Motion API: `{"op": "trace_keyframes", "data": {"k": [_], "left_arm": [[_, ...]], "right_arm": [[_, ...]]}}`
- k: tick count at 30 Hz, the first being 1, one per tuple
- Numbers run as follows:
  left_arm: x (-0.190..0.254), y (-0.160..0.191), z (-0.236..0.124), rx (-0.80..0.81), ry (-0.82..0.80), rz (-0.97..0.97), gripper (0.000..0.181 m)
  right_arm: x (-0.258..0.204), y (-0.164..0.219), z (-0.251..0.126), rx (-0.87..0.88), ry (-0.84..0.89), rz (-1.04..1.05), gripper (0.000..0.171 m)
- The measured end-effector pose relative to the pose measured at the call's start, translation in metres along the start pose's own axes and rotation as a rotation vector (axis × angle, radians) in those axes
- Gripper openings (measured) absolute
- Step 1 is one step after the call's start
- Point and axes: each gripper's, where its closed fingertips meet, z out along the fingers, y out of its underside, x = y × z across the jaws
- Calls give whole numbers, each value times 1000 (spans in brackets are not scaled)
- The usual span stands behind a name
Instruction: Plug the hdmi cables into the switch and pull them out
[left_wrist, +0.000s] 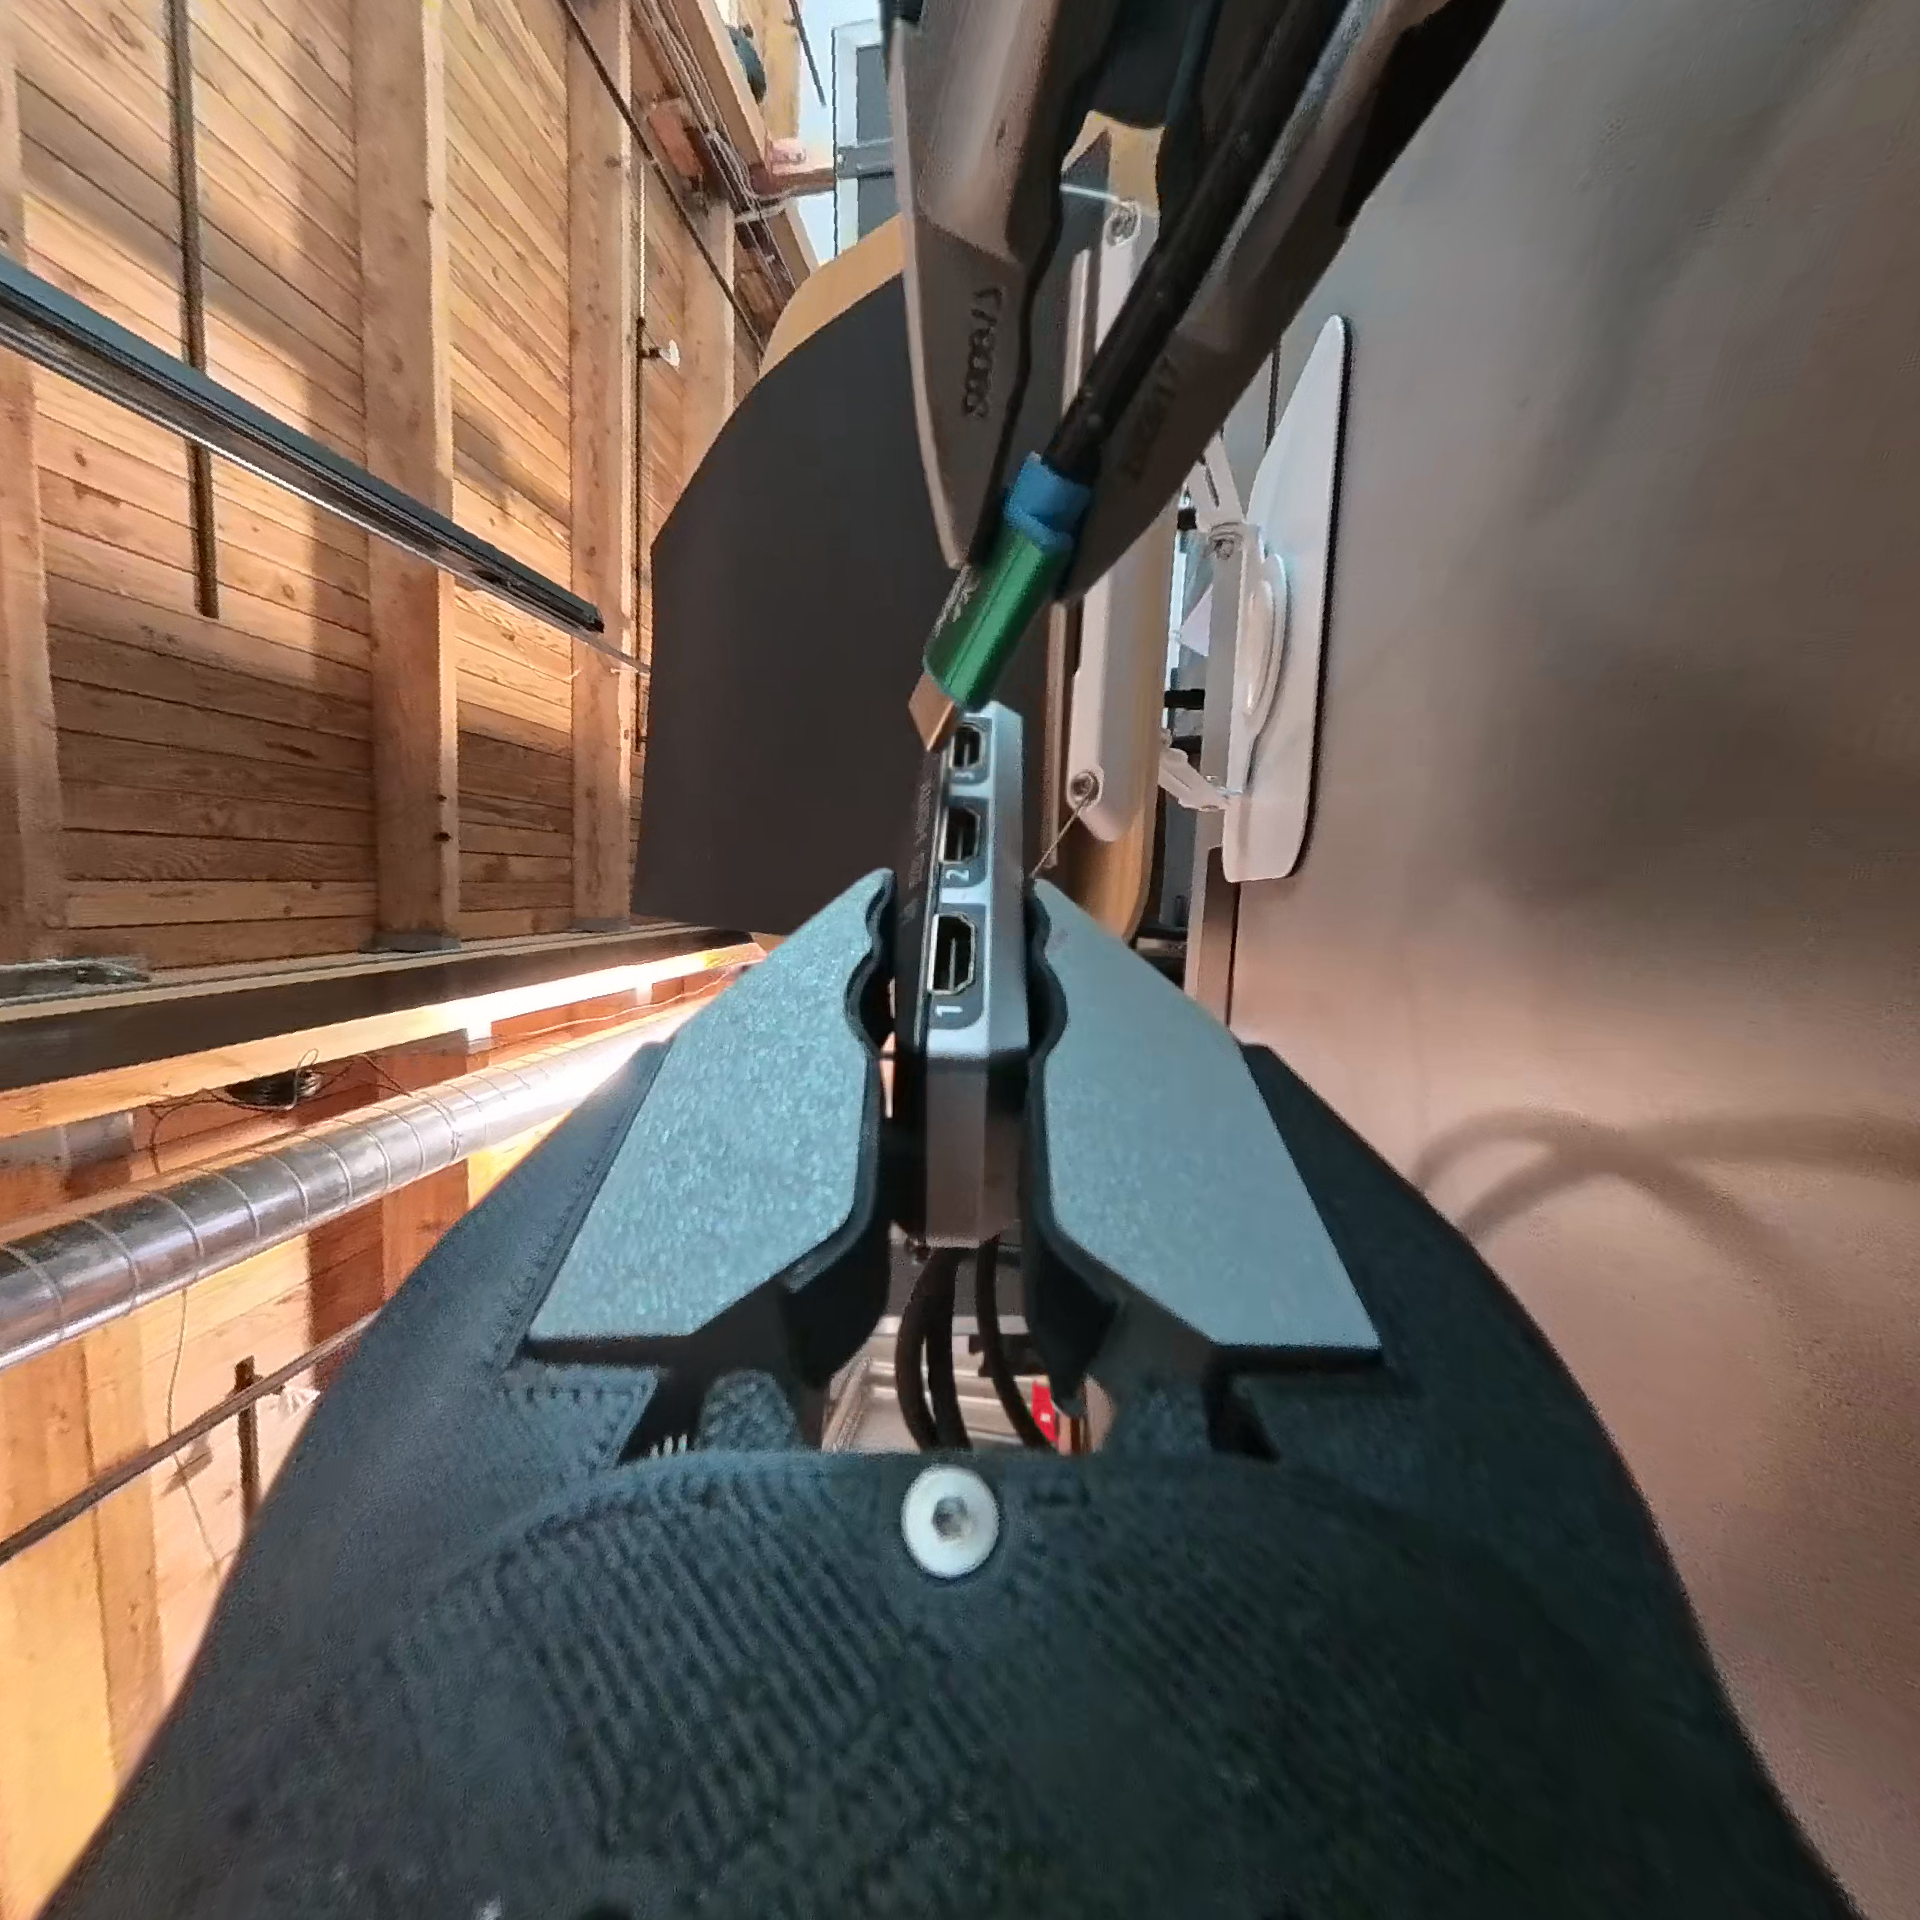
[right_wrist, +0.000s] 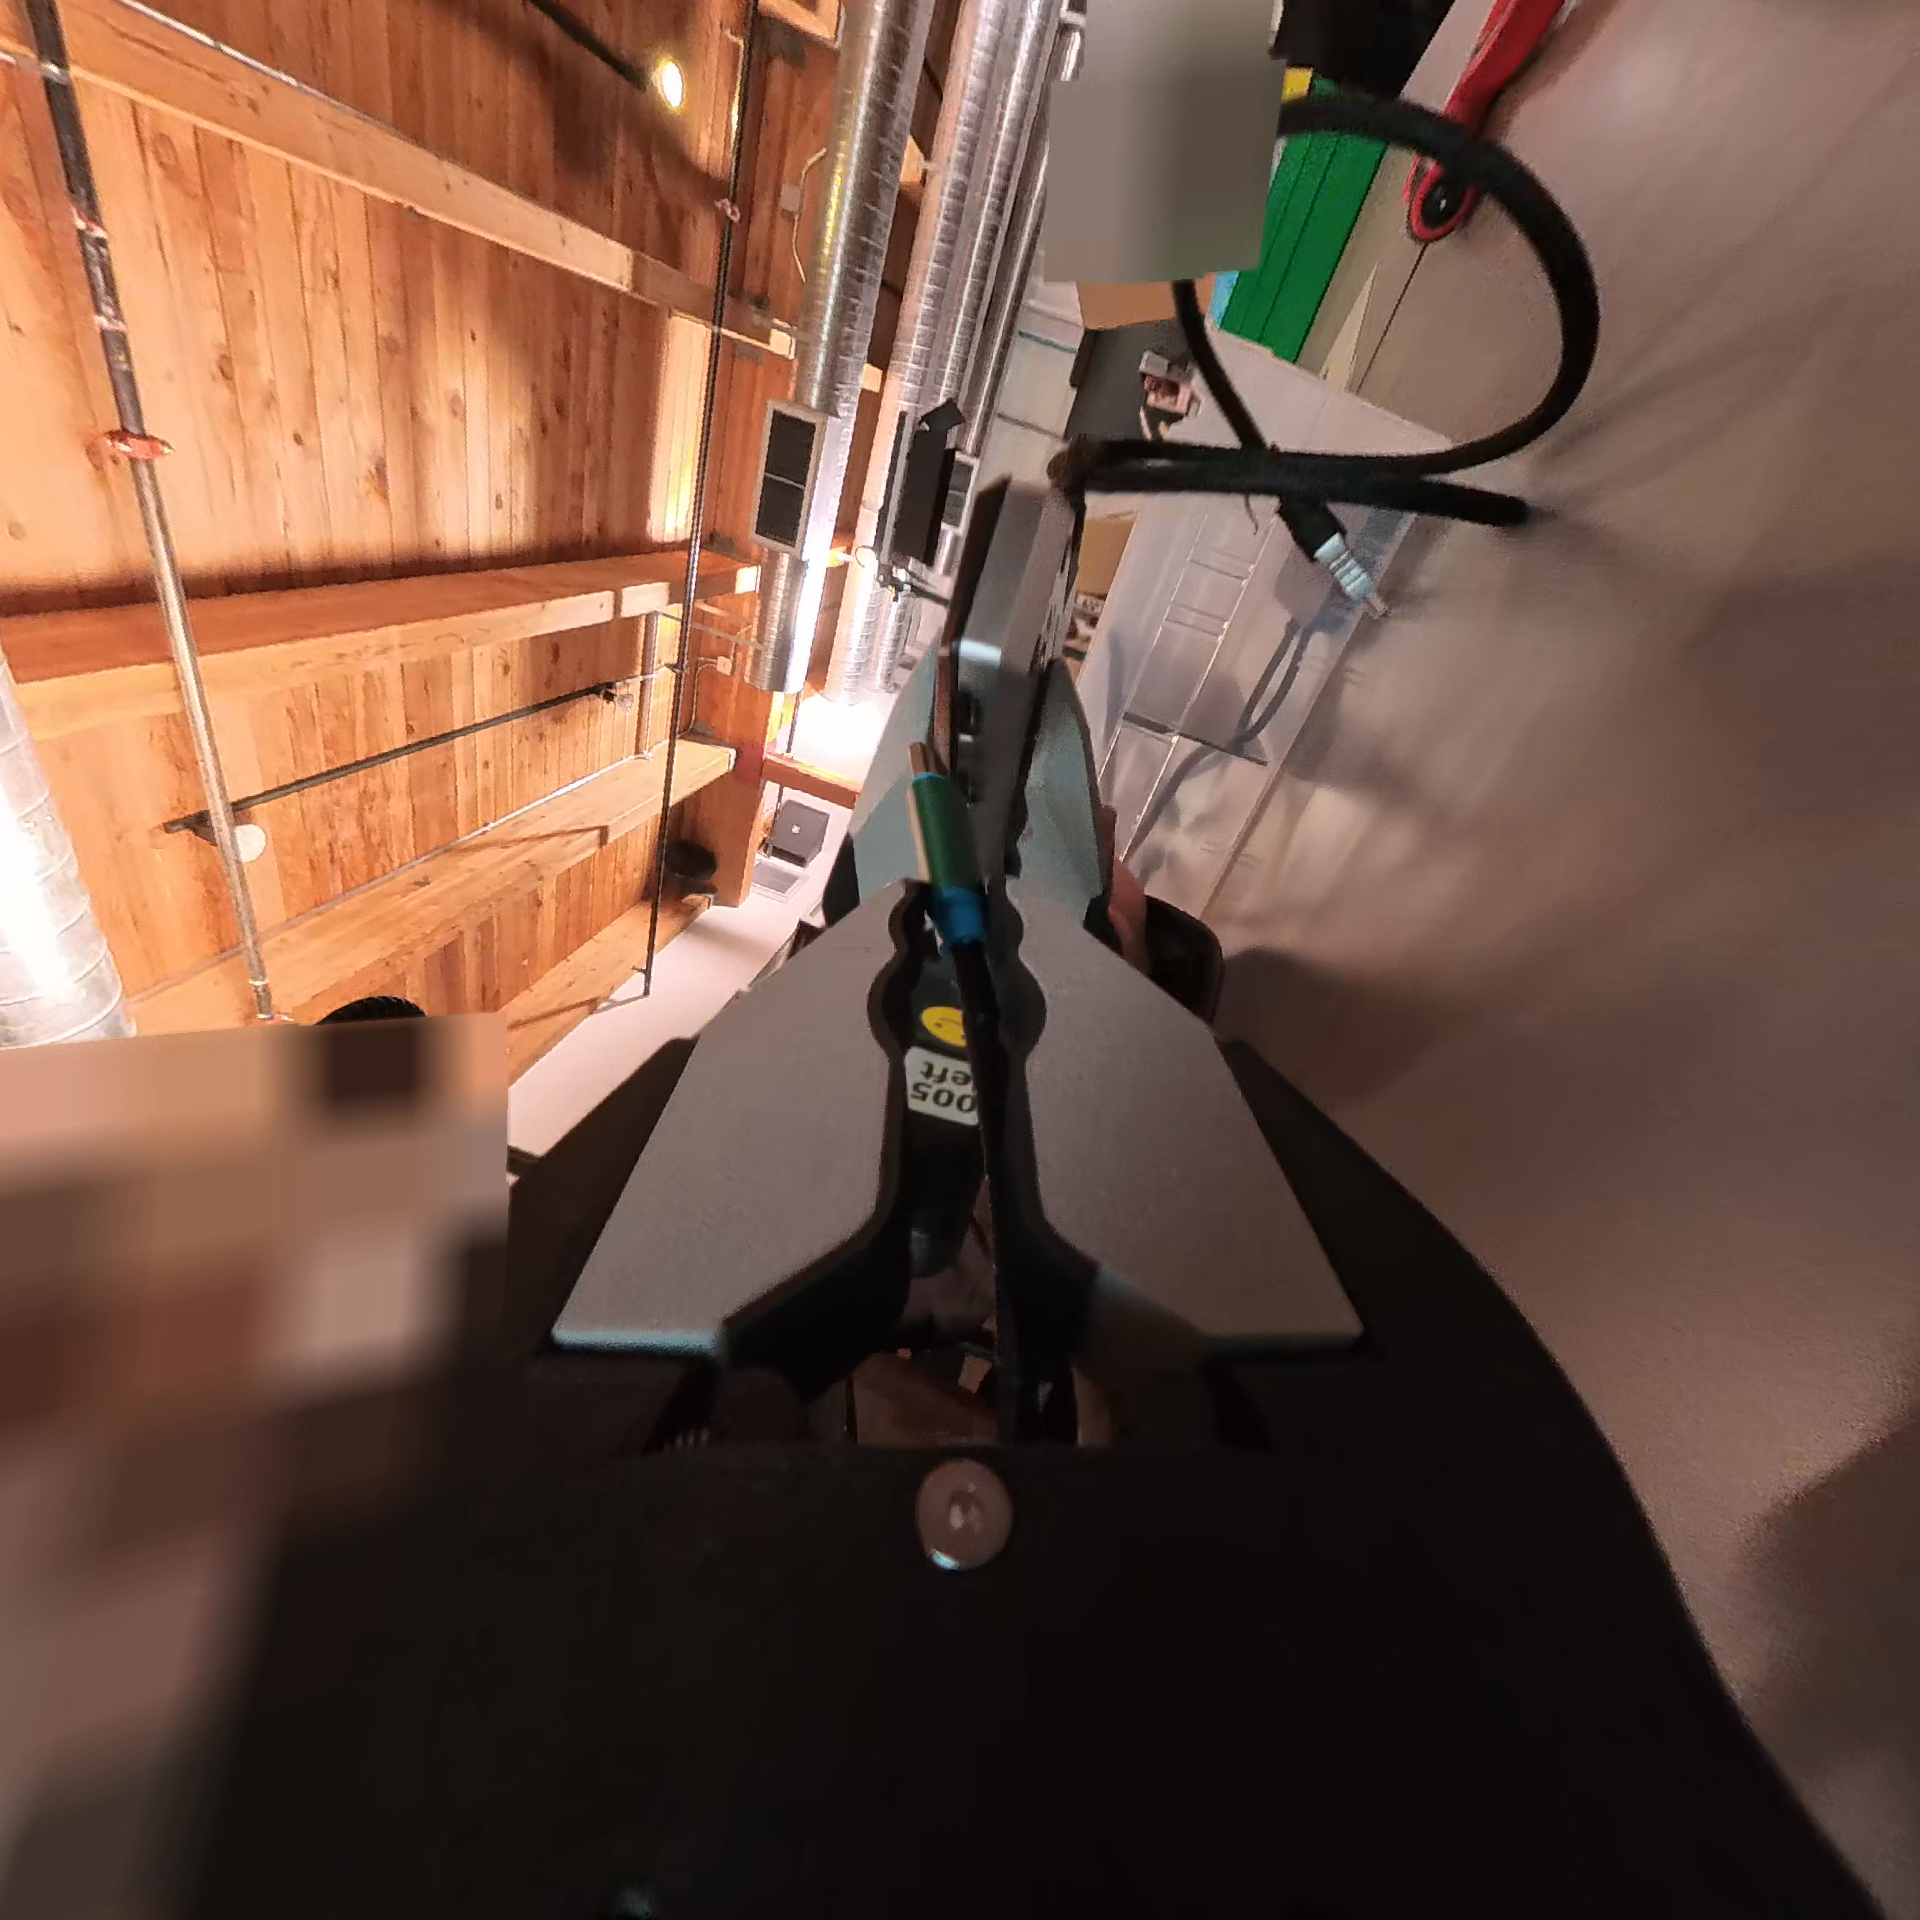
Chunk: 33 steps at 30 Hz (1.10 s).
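My left gripper (left_wrist: 958, 914) is shut on the grey HDMI switch (left_wrist: 971, 935), held on edge with three empty ports facing me. My right gripper (right_wrist: 961, 914) is shut on a black cable just behind its green HDMI plug (right_wrist: 940, 821). In the left wrist view the right gripper (left_wrist: 1023, 561) comes in from above, and the green plug (left_wrist: 982, 613) points its gold tip down at the switch's far port, touching or almost touching the edge. In the right wrist view the switch (right_wrist: 1003, 623) stands just beyond the plug.
A black braided cable (right_wrist: 1455, 457) loops over the brown table (right_wrist: 1662, 935), with a second loose plug (right_wrist: 1340, 551) lying there. Black cables (left_wrist: 951, 1371) hang from the switch's near end. A white mount (left_wrist: 1278, 644) sits on the table. Wooden walls and metal ducts fill the left. About 6 centimeters separates my left fingertips from my right.
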Motion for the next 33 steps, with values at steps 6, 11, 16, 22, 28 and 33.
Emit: {"op": "trace_keyframes", "data": {"k": [6,11,16,22,28,33], "left_arm": [[3,-5,0,26,-7,48,19],[-1,-5,-1,43,-36,65,20],[-6,-7,-4,50,-70,96,20],[-9,-8,-6,52,-85,131,22],[-6,-7,-6,13,-69,156,20],[-6,-7,-7,7,-83,195,20]], "right_arm": [[2,16,12,-72,-35,61,8],[2,16,11,-65,-58,93,9],[1,19,12,-72,-116,160,9],[1,19,11,-63,-135,189,9],[4,18,10,-47,-128,200,8],[4,19,11,-31,-163,271,9]]}}
